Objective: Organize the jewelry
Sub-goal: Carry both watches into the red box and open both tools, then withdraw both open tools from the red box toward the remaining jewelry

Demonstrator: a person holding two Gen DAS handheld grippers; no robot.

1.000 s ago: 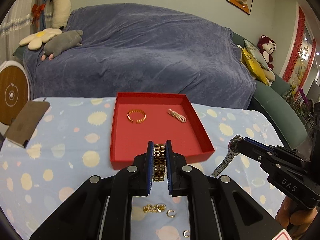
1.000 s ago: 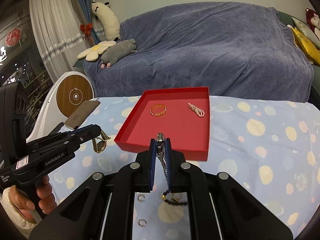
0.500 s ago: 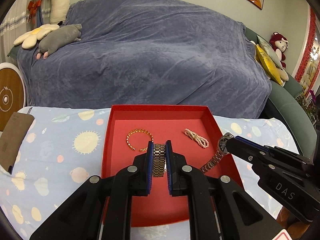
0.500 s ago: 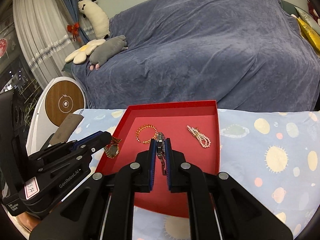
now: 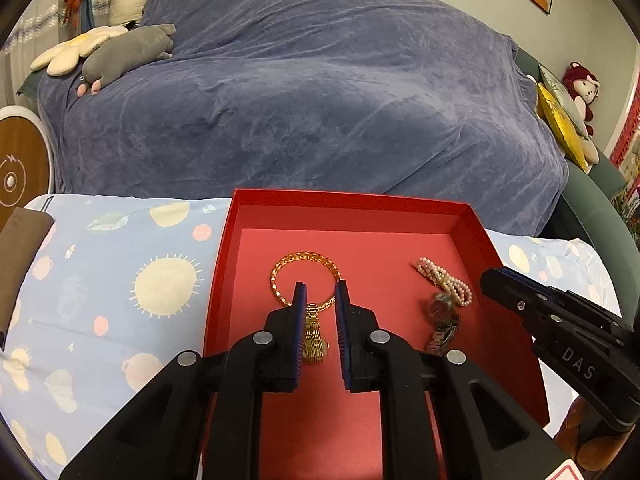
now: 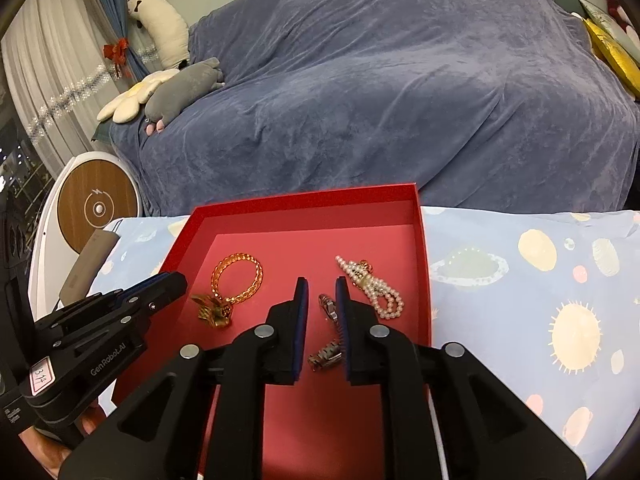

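Note:
A red tray sits on the sun-patterned cloth. In it lie a gold chain bracelet and a pearl string. My left gripper is open over the tray; a gold watch lies between its fingers on the tray floor. My right gripper is open; a silver watch lies between its fingers in the tray, next to the pearls. Each gripper shows in the other's view, the right one and the left one.
A blue-covered sofa with plush toys stands behind the table. A brown card lies at the cloth's left edge. A round wooden-faced device stands at the left. Yellow cushions lie at the right.
Both grippers moved forward over the red tray and opened. The gold watch and the silver watch dropped out of them and now lie in the tray.

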